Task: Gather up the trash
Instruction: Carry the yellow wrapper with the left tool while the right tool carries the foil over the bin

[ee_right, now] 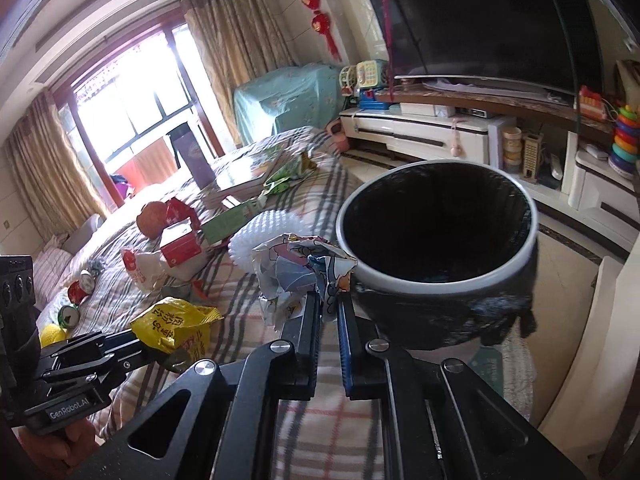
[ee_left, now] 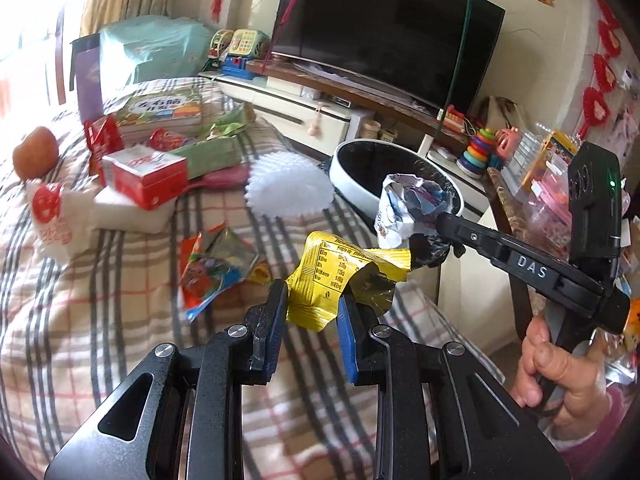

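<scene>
Left wrist view: left gripper (ee_left: 312, 300), fingers closed on a yellow wrapper (ee_left: 340, 276), crumpled, printed with a nutrition table, held above the plaid cloth (ee_left: 120, 340) that covers the table. Right gripper (ee_left: 434, 220), entering from the right, held by the person's hand (ee_left: 560, 376), its tips clamped on a crumpled white-and-blue wrapper (ee_left: 408, 208) at the near rim of the bin (ee_left: 344, 156), which is white-rimmed with a black liner. Orange-and-blue snack bag (ee_left: 212, 268), lying flat on the cloth just left of the yellow wrapper. White ruffled foam net (ee_left: 288, 188), on the cloth between the snack bag and the bin. Red-and-white box (ee_left: 148, 176), resting on a white block; apple (ee_left: 36, 152), further left; children's book (ee_left: 164, 114) and green packet (ee_left: 216, 152) behind. Television (ee_left: 384, 28) on a low cabinet, with toys beside it. Right wrist view: right gripper (ee_right: 329, 308), fingers pinched tight on the white-and-blue wrapper (ee_right: 296, 268), which sits just left of the bin (ee_right: 436, 276), touching or nearly touching its rim; exact contact cannot be told. Bin opening dark; contents not discernible. Left gripper (ee_right: 156, 344), lower left, clenched on the yellow wrapper (ee_right: 176, 322), well short of the bin. Foam net (ee_right: 260, 236) behind the held wrapper; red-and-white box (ee_right: 180, 240) and apple (ee_right: 154, 218) further back on the plaid cloth (ee_right: 320, 440). Curtains (ee_right: 236, 32) and bright window (ee_right: 132, 108) beyond.
</scene>
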Available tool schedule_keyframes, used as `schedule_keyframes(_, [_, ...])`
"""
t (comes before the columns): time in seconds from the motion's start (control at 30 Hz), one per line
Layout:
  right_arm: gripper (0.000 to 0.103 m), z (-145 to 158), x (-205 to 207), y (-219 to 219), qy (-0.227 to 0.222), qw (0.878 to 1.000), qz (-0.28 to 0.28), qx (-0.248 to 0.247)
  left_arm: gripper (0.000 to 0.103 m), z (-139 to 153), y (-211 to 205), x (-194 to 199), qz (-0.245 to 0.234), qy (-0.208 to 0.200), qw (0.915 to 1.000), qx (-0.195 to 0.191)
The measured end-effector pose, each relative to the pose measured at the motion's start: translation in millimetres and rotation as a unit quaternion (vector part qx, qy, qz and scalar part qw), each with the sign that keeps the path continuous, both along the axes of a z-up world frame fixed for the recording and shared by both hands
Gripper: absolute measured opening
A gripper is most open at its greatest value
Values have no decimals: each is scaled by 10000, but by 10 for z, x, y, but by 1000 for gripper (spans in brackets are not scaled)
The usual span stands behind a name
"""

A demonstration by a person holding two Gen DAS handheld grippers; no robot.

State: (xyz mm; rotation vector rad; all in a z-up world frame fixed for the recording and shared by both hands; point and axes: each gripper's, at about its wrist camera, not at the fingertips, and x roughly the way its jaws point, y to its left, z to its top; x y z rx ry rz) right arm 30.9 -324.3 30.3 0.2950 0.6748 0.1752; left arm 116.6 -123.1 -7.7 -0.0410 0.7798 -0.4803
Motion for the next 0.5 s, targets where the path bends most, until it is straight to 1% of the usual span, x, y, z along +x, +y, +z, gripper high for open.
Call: schedule_keyframes(0.5, [8,68,16,-345,-81,9994,-346,41,23,100,-397,279,-236,-126,9996,104])
